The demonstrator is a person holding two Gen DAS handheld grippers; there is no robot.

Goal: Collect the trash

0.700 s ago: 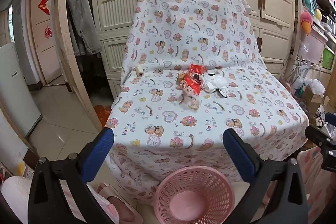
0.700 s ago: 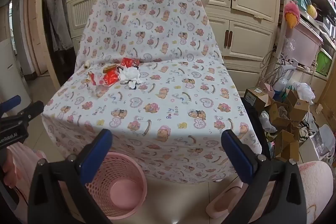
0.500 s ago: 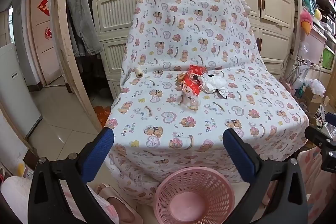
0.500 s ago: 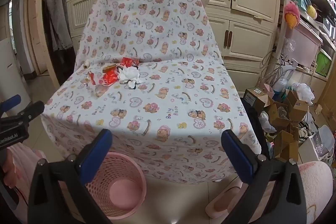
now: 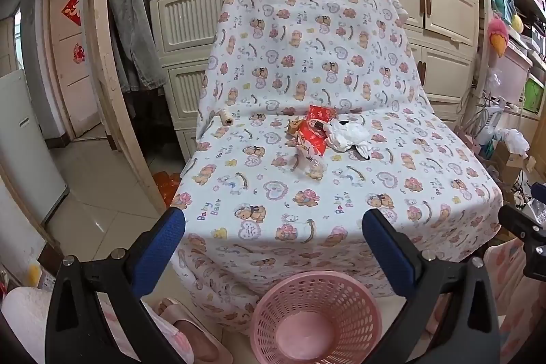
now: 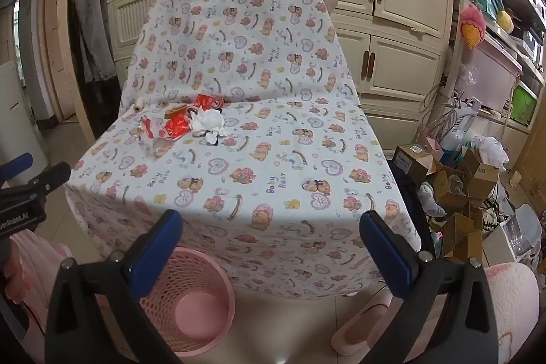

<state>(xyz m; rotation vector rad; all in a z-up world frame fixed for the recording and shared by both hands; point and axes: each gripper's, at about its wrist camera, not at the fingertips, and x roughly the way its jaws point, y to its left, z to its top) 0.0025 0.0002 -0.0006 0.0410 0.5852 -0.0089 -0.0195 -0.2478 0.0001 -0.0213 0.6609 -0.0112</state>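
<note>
A small heap of trash lies far back on a seat draped in a bear-print cloth (image 5: 307, 193): red wrappers (image 5: 315, 132) (image 6: 177, 125), a crumpled white tissue (image 5: 348, 133) (image 6: 208, 123), clear plastic film (image 5: 307, 164) (image 6: 153, 142) and a small brown piece (image 5: 292, 127). A tiny roll (image 5: 225, 117) (image 6: 138, 104) sits apart at the left. A pink mesh basket (image 5: 317, 316) (image 6: 191, 299) stands on the floor in front, nothing in it. My left gripper (image 5: 273, 227) and right gripper (image 6: 271, 227) hang open and hold nothing, short of the seat's front edge.
Cream cupboards (image 5: 191, 5) stand behind the seat. A wooden frame (image 5: 112, 91) with hanging clothes leans at the left. Cardboard boxes (image 6: 460, 176) and clutter fill the floor at the right. A person's slippered feet (image 5: 191, 333) (image 6: 361, 326) are near the basket.
Both views have crept slightly toward the seat. The trash and the basket have not moved, and both grippers stay wide open.
</note>
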